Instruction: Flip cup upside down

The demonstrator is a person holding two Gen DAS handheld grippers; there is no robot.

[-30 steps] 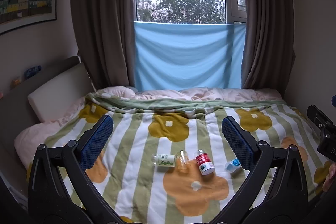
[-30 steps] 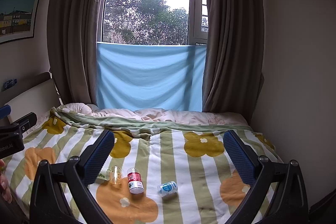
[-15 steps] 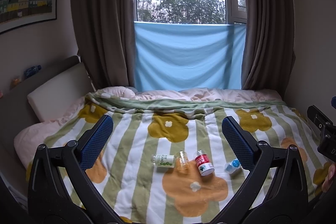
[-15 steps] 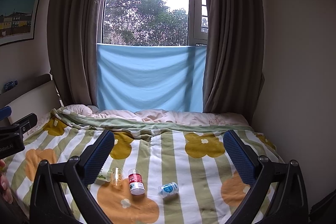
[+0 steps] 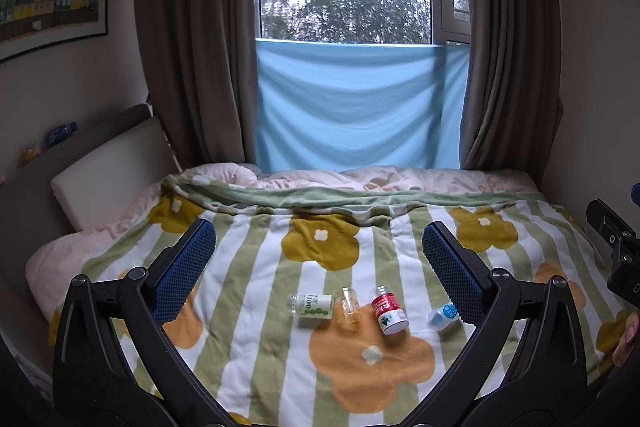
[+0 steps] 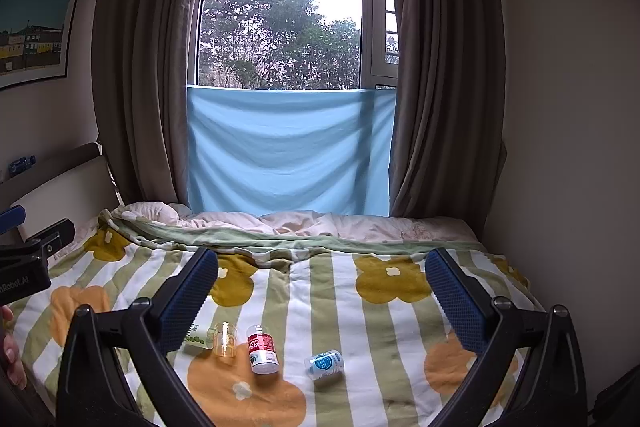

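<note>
A small clear cup (image 5: 347, 307) (image 6: 225, 339) with a yellowish tint sits on the striped flower blanket (image 5: 248, 307) (image 6: 352, 311), seemingly mouth up. It is wedged between a lying green-labelled bottle (image 5: 311, 305) (image 6: 197, 338) and a red-labelled bottle (image 5: 388, 313) (image 6: 262, 349). My left gripper (image 5: 318, 243) hovers open above and in front of the cup, with nothing between its fingers. My right gripper (image 6: 322, 267) is also open and empty, with the cup low and left, close by its left finger (image 6: 188, 303).
A blue-labelled bottle (image 5: 443, 314) (image 6: 325, 363) lies right of the red one. The headboard and pillow (image 5: 108, 171) are on the left, a wall on the right, and curtains and a blue cloth (image 5: 360, 107) behind. The other gripper's body shows at each view's edge (image 5: 616, 251) (image 6: 28, 263).
</note>
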